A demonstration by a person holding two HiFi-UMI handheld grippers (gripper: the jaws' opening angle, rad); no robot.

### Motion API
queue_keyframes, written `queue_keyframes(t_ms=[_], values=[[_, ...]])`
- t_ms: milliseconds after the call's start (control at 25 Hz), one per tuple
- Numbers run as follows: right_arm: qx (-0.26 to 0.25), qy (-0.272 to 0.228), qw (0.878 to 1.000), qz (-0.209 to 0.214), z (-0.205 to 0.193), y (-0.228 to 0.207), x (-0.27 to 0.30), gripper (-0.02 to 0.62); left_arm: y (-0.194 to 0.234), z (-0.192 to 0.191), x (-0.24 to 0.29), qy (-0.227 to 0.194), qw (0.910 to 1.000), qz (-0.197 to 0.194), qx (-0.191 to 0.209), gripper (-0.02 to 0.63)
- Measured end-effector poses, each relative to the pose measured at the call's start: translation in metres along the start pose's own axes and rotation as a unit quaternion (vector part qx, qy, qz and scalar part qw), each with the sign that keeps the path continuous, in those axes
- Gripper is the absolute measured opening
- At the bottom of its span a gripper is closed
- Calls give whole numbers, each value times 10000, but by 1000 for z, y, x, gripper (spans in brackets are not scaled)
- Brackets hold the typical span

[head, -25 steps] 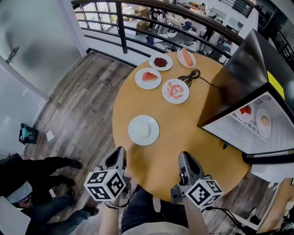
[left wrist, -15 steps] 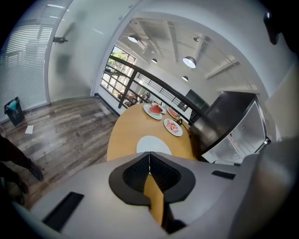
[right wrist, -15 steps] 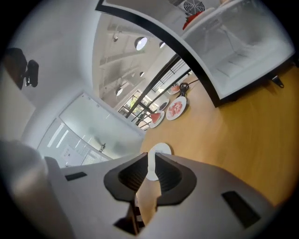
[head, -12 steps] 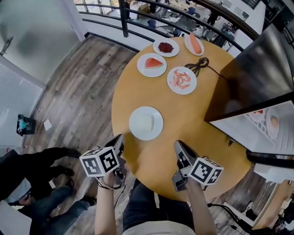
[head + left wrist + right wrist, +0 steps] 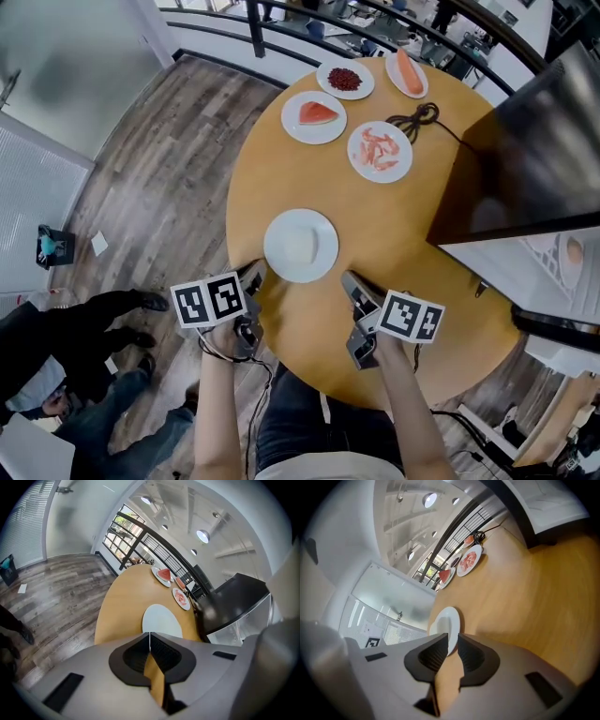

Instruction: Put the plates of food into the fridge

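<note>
Overhead, two hand-held grippers are seen at the near edge of a round wooden table (image 5: 272, 187), flanking a white plate (image 5: 301, 245). The left gripper (image 5: 253, 275) is held with its jaws pressed together on nothing, just beside the plate's rim. The right gripper (image 5: 349, 279) is held with its jaws slightly apart, the plate's edge framed in the gap. Plates of watermelon (image 5: 314, 116), red berries (image 5: 345, 80), orange fillet (image 5: 406, 73) and pink pieces (image 5: 380, 151) are grouped at the far side, near a coiled cable (image 5: 417, 119) and the open fridge (image 5: 534, 141).
</note>
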State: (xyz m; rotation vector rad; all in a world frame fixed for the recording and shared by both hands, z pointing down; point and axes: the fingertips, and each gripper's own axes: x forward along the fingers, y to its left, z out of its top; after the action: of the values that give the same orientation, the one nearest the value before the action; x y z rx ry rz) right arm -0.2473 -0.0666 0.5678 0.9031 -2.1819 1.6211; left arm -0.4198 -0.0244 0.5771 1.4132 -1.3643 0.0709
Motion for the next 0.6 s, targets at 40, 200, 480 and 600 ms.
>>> queue_keyframes(t_ms=[40, 200, 480, 600], values=[[21, 49, 10000, 29, 0, 0, 4, 55, 0, 1, 2, 12, 10000, -31, -29, 9], [213, 228, 9994, 142, -1, -2, 18, 55, 1, 3, 10, 79, 9996, -204, -184, 9], [608, 490, 9967, 232, -7, -9, 33, 57, 5, -1, 19, 387, 9987, -270, -190, 9], [817, 528, 9949, 281, -8, -9, 38, 63, 6, 0, 21, 416, 9981, -348, -298, 11]])
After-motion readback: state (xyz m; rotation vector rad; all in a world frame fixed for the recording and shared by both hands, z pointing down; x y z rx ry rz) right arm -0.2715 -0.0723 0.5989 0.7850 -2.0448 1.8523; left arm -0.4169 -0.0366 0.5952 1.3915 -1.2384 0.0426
